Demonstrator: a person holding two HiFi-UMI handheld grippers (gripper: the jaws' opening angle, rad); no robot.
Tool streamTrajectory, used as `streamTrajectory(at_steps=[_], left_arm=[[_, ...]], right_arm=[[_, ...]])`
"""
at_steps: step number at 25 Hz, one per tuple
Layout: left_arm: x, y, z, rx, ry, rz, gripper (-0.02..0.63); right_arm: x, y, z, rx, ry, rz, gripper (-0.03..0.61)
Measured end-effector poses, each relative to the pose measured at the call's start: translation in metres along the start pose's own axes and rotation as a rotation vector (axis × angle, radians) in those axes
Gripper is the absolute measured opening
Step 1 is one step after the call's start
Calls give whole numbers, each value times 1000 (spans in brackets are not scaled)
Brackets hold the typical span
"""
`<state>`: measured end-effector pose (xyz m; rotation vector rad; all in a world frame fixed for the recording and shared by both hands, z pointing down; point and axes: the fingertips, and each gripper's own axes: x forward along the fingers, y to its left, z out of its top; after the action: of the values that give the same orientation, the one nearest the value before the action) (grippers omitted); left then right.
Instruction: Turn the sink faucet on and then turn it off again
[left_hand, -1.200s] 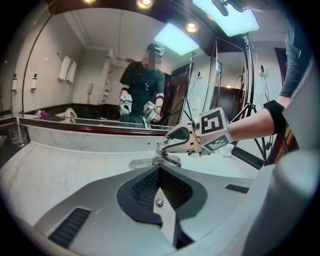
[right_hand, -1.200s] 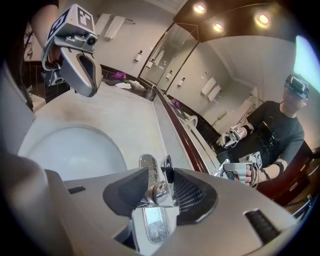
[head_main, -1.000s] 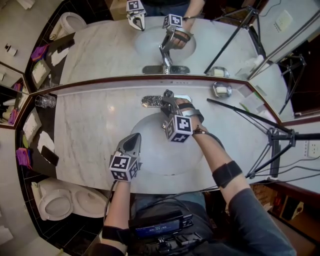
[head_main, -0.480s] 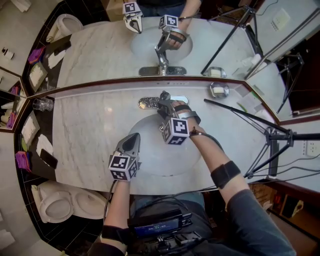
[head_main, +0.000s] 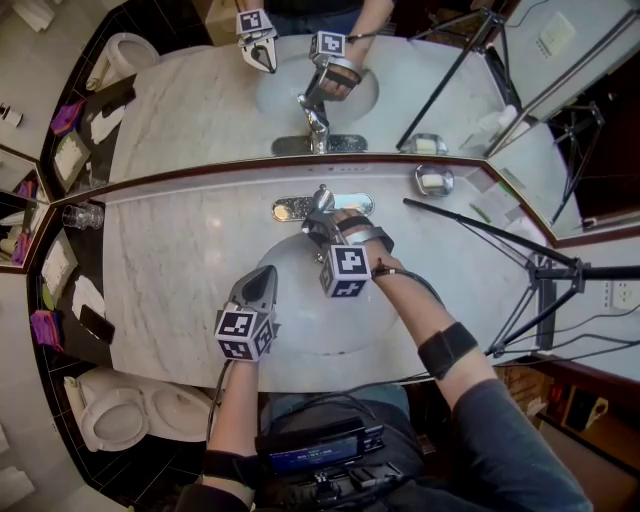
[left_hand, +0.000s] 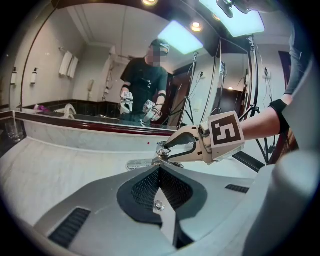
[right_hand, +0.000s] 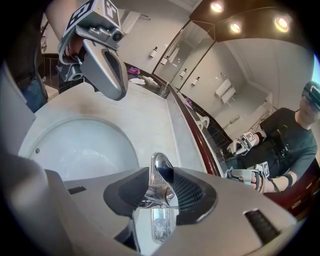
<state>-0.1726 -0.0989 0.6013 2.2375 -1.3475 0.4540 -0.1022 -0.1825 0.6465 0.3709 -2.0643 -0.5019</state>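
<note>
In the head view, one chrome faucet is seen at the far edge of one oval basin, which is set in a marble counter. Two grippers are counted. The right gripper is held over the far part of the basin, with its jaws at the faucet's single lever. The left gripper is held over the near left rim of the basin, well apart from the faucet and pointed towards it. One soap dish is seen on the counter to the far right, one glass to the far left, and one tripod stands off the counter to the right. All are repeated in the mirror beyond the counter.

In the left gripper view, that gripper's jaws are seen pressed fully together with nothing between them. The faucet is found beyond their tips, with the right gripper's two fingers closed about the lever from the right.

In the right gripper view, the jaws are seen partly apart and closed on the lever, which stands upright between the two ribbed pads and is touched by both. The basin lies beyond to the left, and the left gripper is seen above it.
</note>
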Motion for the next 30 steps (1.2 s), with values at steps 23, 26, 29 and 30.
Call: streamTrajectory(at_steps=[23, 26, 29, 30], left_arm=[[-20, 11, 6, 2, -10, 37, 3], [-24, 9, 13, 0, -26, 35, 3], [-27, 4, 20, 8, -41, 24, 3], [-28, 2, 22, 12, -45, 21, 3]], right_arm=[[-21, 5, -4, 204, 10, -13, 156], [-43, 1, -9, 302, -5, -49, 122], [-66, -2, -19, 406, -15, -88, 49], [-74, -2, -22, 446, -21, -95, 32]])
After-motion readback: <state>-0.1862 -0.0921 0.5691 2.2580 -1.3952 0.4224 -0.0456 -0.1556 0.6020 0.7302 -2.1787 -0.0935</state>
